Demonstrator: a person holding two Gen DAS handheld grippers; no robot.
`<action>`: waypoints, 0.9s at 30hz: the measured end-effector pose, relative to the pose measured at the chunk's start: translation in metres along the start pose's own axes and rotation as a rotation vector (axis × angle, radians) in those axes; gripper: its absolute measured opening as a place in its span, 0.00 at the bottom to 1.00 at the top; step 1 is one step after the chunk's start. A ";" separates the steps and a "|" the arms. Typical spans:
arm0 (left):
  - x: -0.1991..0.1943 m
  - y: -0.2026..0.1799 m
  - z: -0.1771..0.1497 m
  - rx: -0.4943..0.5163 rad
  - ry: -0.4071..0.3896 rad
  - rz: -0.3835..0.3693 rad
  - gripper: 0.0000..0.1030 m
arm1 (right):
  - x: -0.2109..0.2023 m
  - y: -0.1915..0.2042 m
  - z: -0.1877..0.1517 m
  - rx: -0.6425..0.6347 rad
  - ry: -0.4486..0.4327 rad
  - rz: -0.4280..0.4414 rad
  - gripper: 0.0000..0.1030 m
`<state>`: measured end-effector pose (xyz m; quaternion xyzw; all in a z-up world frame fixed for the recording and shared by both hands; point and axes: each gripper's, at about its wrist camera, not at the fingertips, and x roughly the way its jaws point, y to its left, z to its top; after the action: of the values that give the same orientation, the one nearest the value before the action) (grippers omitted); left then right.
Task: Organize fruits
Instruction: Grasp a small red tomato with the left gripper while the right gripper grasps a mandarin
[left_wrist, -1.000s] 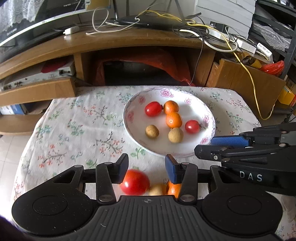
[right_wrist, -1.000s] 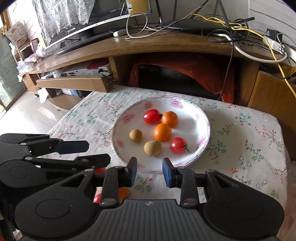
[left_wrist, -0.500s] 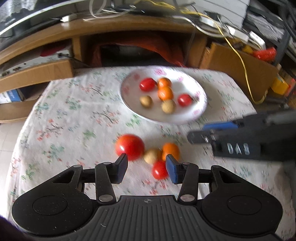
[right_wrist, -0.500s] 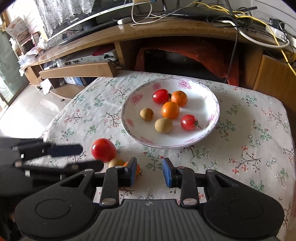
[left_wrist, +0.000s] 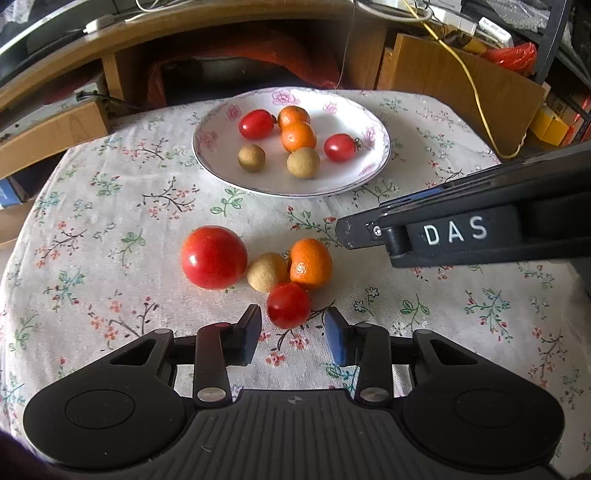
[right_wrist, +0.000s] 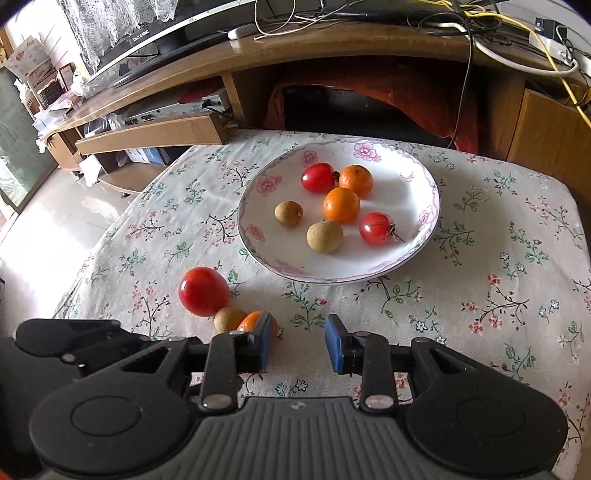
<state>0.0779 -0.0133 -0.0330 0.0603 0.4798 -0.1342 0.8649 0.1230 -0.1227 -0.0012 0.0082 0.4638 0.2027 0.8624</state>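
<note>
left tongs (left_wrist: 293, 331) wide, empty, lined up on small tomato (left_wrist: 288, 305), likely next for plate (left_wrist: 221, 173). right tongs (right_wrist: 297, 343) wide, empty, above worktop (right_wrist: 480, 295).

floral-clothed table (left_wrist: 110, 206) bears plate (left_wrist: 210, 155), loose fruits (left_wrist: 271, 271).

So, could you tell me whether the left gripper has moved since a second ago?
Yes. The left gripper has pulled back from the plate, bringing the loose small tomato just ahead of its open jaws.

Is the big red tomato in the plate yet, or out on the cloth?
Out. The big red tomato lies on the floral tablecloth, short of the white flowered plate.
</note>
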 end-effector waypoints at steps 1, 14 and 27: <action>0.002 0.000 0.001 -0.003 0.001 0.000 0.44 | 0.001 0.000 -0.001 0.000 0.003 0.001 0.31; -0.004 -0.002 -0.001 -0.002 -0.017 0.001 0.32 | 0.007 -0.002 0.001 0.024 0.018 0.017 0.31; -0.012 0.006 -0.014 -0.020 0.019 -0.024 0.32 | 0.022 0.011 0.004 0.031 0.044 0.090 0.32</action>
<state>0.0624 -0.0025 -0.0302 0.0472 0.4900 -0.1392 0.8593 0.1335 -0.1040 -0.0141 0.0382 0.4849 0.2341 0.8418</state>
